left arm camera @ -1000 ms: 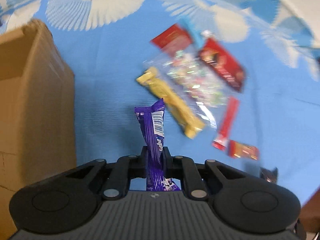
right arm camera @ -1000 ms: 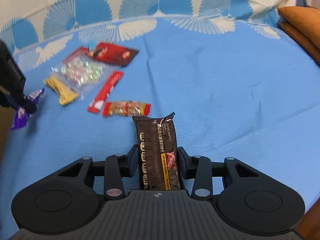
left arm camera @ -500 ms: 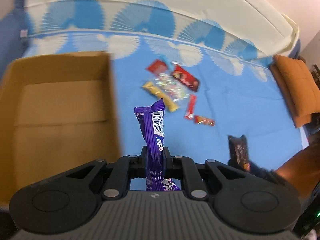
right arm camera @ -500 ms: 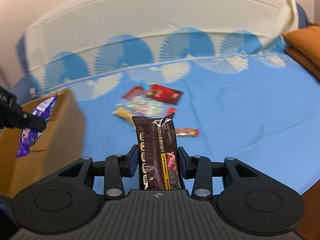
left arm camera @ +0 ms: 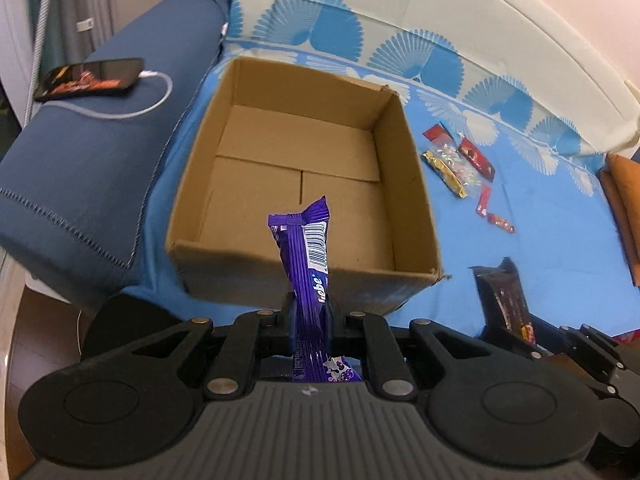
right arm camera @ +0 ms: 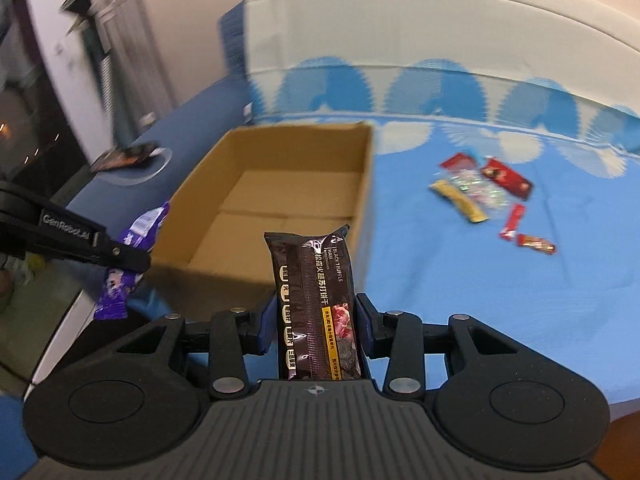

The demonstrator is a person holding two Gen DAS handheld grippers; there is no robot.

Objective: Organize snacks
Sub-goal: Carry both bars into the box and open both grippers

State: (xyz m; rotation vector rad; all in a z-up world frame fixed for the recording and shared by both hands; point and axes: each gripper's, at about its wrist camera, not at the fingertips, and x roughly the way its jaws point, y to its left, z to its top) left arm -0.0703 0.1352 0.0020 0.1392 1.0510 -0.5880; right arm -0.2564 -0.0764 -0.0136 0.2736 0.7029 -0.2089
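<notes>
My left gripper (left arm camera: 309, 307) is shut on a purple snack bar (left arm camera: 306, 256), held upright just in front of the near wall of an open, empty cardboard box (left arm camera: 404, 128). My right gripper (right arm camera: 314, 314) is shut on a dark brown cracker packet (right arm camera: 314, 280), held near the box's (right arm camera: 366, 184) front right corner. The left gripper (right arm camera: 124, 258) with the purple bar (right arm camera: 132, 256) shows at the left of the right wrist view. The brown packet (left arm camera: 502, 292) shows at the right of the left wrist view. Several loose snacks (left arm camera: 460, 160) lie on the blue cloth right of the box, also in the right wrist view (right arm camera: 484, 196).
A blue sofa arm (left arm camera: 92, 152) left of the box carries a phone (left arm camera: 90, 76) on a white cable. An orange cushion (left arm camera: 624, 200) lies at the far right. The blue patterned cloth (right arm camera: 480, 280) covers the seat.
Both grippers have swung left from the snack pile toward the box, keeping their snacks. The box now lies open straight ahead of the left gripper.
</notes>
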